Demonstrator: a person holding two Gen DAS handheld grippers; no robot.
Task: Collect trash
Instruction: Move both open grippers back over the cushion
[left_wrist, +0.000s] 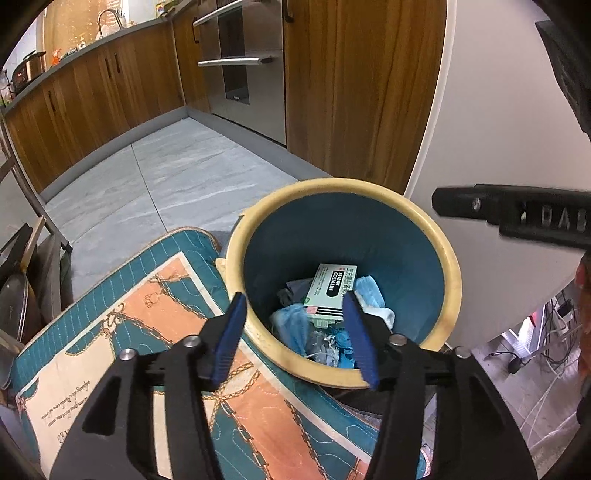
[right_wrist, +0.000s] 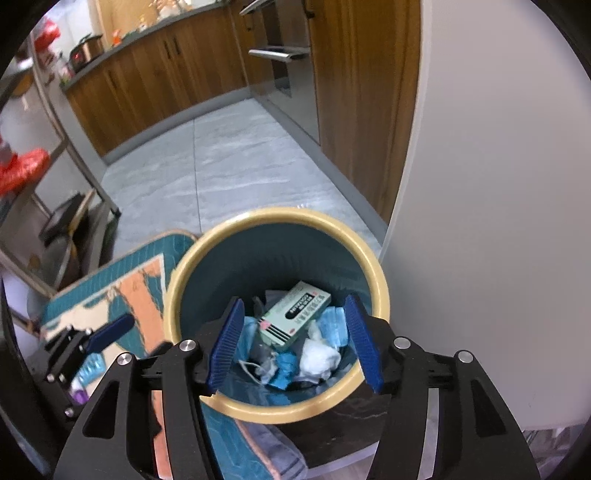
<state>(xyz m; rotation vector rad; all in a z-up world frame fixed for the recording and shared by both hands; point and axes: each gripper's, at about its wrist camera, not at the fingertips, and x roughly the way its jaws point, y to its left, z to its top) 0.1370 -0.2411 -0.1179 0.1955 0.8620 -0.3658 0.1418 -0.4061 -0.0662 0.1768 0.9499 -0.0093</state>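
Note:
A round trash bin (left_wrist: 452, 266) with a cream rim and teal inside stands below both grippers; it also shows in the right wrist view (right_wrist: 380, 295). Inside lie a pale green medicine box (left_wrist: 330, 286) (right_wrist: 295, 314), blue face masks (right_wrist: 334, 325) and a crumpled white tissue (right_wrist: 319, 356). My left gripper (left_wrist: 297, 336) is open and empty above the bin's near rim. My right gripper (right_wrist: 295, 343) is open and empty over the bin's mouth. The left gripper (right_wrist: 107, 336) appears at the left in the right wrist view.
A teal and orange quilted mat (left_wrist: 147, 332) lies left of the bin. Grey tile floor (left_wrist: 177, 173) stretches to wooden kitchen cabinets (left_wrist: 110, 92) and a steel oven (left_wrist: 243, 66). A white wall (right_wrist: 480, 184) is at the right. A metal rack (right_wrist: 55, 206) stands left.

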